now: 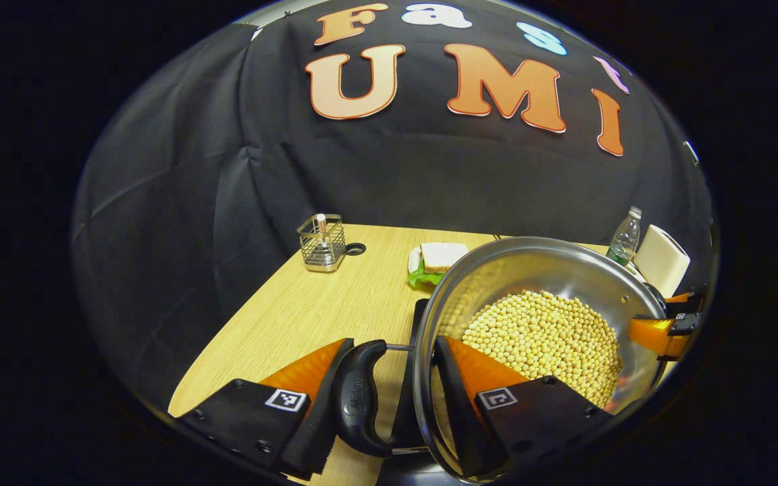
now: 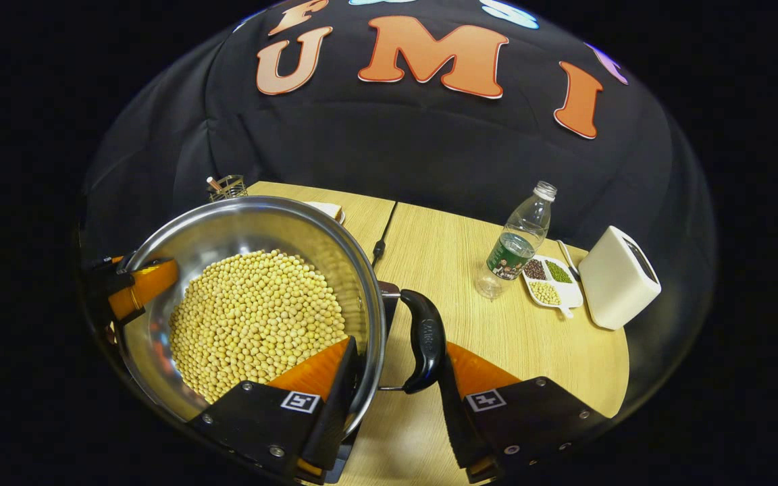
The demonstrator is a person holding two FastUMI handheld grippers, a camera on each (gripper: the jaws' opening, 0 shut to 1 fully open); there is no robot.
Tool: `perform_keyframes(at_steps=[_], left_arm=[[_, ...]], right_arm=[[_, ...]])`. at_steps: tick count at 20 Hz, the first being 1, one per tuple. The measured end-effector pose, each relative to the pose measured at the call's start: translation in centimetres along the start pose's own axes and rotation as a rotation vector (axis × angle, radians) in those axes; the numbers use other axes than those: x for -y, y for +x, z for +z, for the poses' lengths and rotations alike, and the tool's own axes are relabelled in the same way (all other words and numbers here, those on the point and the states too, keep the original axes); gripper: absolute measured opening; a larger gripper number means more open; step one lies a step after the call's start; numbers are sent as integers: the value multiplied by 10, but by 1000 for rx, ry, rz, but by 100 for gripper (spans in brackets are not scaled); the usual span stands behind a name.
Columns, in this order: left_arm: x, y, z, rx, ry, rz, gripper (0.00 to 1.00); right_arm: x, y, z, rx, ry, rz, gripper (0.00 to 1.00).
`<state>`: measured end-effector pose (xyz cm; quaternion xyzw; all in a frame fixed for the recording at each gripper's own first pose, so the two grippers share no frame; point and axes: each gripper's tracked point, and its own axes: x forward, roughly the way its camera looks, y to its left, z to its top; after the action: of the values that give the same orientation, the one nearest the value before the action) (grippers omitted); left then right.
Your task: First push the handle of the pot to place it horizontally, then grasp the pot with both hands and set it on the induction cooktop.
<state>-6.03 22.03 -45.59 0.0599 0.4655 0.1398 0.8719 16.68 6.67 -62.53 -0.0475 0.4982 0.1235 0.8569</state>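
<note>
2 hand-held grippers (image 1: 389,398) (image 2: 399,398) on 1 pot (image 1: 537,270), 2 handles (image 1: 362,398).

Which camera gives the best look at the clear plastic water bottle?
The right gripper view: the clear plastic water bottle stands whole and unblocked on the wooden table. In the left gripper view, the steel pot's rim hides the bottle's base.

Shiny metal pot (image 2: 240,229), wood-grain table (image 2: 443,270)
</note>
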Motion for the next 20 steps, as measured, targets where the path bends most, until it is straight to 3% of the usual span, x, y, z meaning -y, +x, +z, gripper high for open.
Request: perform_keyframes(at_steps=[6, 18, 19, 20], left_arm=[[5, 9, -8, -42, -2, -19, 78], [9, 17, -15, -57, -5, -60, 75], [10, 18, -15, -59, -5, -64, 77], [10, 18, -13, -54, -4, -66, 75]], right_arm=[[-4, 7, 4, -36, -4, -11, 64], [-4, 12, 8, -53, 4, -17, 64], [-3, 11, 9, -56, 6, -17, 68], [-2, 12, 10, -58, 9, -17, 64]])
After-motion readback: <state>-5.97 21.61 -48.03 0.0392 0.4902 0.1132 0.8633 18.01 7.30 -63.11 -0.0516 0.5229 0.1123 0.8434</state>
